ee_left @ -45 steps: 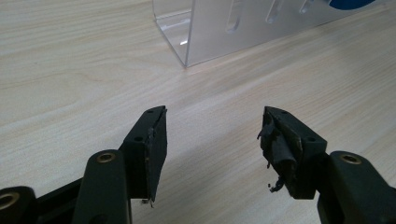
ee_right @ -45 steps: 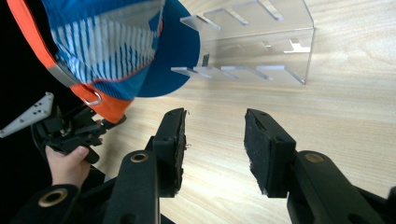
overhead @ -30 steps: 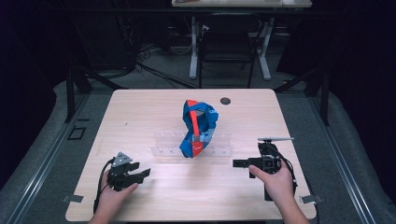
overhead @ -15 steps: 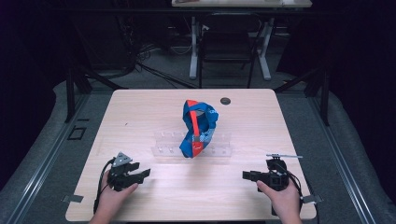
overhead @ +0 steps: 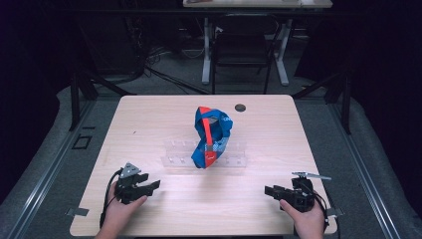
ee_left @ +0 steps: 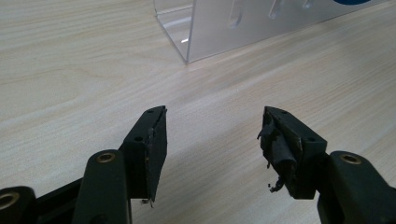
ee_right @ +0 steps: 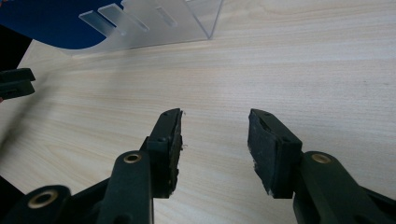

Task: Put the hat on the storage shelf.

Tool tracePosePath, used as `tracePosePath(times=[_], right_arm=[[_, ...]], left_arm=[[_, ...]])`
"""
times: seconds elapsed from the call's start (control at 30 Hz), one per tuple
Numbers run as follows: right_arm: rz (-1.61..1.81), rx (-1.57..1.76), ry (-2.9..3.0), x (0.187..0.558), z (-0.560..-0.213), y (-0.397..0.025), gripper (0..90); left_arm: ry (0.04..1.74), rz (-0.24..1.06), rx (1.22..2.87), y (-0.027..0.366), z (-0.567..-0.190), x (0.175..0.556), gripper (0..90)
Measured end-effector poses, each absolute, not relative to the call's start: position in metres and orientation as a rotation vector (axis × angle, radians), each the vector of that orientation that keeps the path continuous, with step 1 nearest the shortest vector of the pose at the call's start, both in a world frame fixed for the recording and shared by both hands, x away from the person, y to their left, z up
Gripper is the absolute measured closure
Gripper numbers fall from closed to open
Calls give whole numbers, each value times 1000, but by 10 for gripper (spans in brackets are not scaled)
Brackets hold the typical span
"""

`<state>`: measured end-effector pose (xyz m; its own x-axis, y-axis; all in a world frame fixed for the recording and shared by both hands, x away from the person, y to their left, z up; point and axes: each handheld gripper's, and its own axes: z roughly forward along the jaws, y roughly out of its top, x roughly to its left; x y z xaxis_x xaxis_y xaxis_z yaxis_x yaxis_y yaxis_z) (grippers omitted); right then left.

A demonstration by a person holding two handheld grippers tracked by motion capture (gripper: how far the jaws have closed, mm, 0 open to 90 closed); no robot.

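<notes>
A blue and red bag (overhead: 211, 135) stands upright on a clear acrylic rack (overhead: 175, 154) in the middle of the wooden table (overhead: 149, 119). My left gripper (overhead: 153, 184) rests near the front left of the table, open, nothing between its jaws (ee_left: 212, 135). My right gripper (overhead: 268, 189) lies near the front right edge, open and empty too (ee_right: 215, 130). The rack's corner (ee_left: 187, 44) lies ahead of the left jaws; in the right gripper view the rack (ee_right: 154, 21) and blue bag (ee_right: 51, 23) sit at upper left.
A small dark round disc (overhead: 240, 107) sits on the table behind the bag. Desk legs and cables (overhead: 206, 55) stand on the floor beyond the far edge. A metal rail (overhead: 40, 179) runs along the floor at left.
My right gripper has drawn back toward the front right edge of the table, away from the rack. The left gripper and the bag have stayed put.
</notes>
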<state>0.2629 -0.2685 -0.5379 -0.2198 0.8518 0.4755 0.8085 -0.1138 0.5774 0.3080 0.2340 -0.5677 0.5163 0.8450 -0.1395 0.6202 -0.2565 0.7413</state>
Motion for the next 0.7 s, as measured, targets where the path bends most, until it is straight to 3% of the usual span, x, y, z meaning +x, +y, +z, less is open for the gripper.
tracePosePath(times=[0.7], right_arm=[[1290, 1874, 2053, 263, -555, -257, 519]], left_arm=[[1190, 367, 1988, 234, -568, 308, 414]])
